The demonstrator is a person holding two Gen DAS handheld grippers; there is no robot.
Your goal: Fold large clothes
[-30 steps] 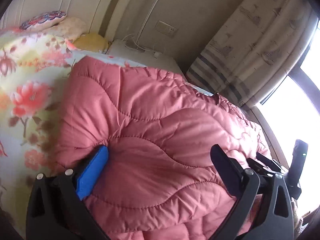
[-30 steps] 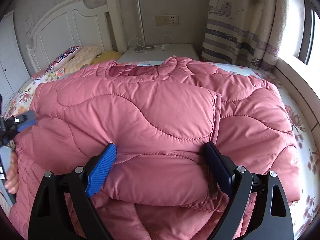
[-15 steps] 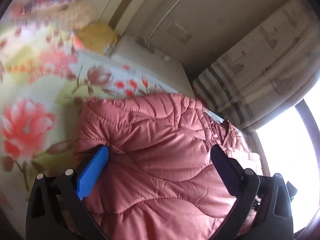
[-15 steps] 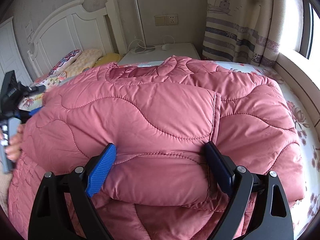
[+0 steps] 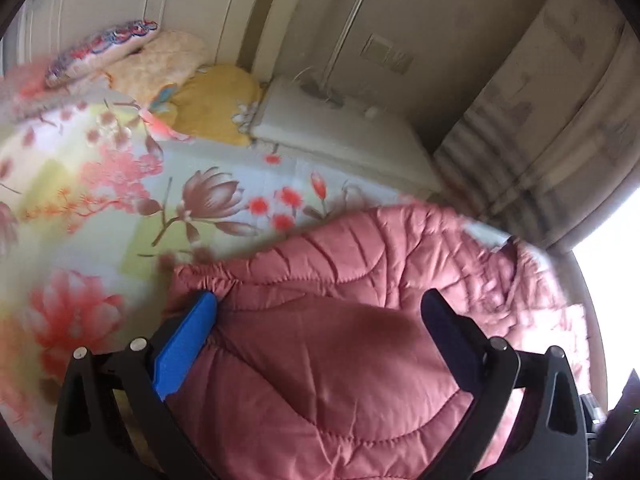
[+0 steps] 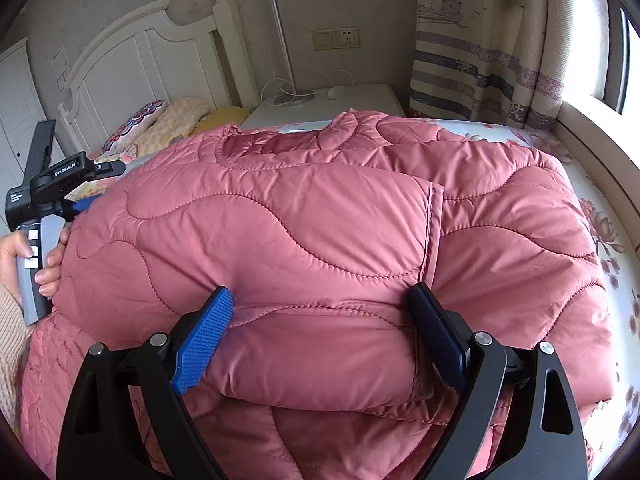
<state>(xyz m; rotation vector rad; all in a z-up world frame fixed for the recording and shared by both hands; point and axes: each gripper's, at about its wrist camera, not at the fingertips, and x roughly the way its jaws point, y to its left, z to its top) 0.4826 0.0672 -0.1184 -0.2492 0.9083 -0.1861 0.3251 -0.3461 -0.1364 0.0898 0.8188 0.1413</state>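
Left tongs [image 5: 318,334]: clamped wide on coat [image 6: 320,240] edge; carry it across evenly
Right tongs [image 6: 320,320]: clamped wide on near fold; hold firm

1. The pink quilted coat [image 6: 320,240] runs off the bottom edge of the right wrist view, so its lower hem is unseen.
2. The coat covers most of the bed [image 6: 600,220].
3. In the left wrist view the curtain [image 5: 560,128] and the pillows [image 5: 132,56] at the bed's head are smeared by blur.
4. The left hand [image 6: 24,256] is cut by the picture's edge.
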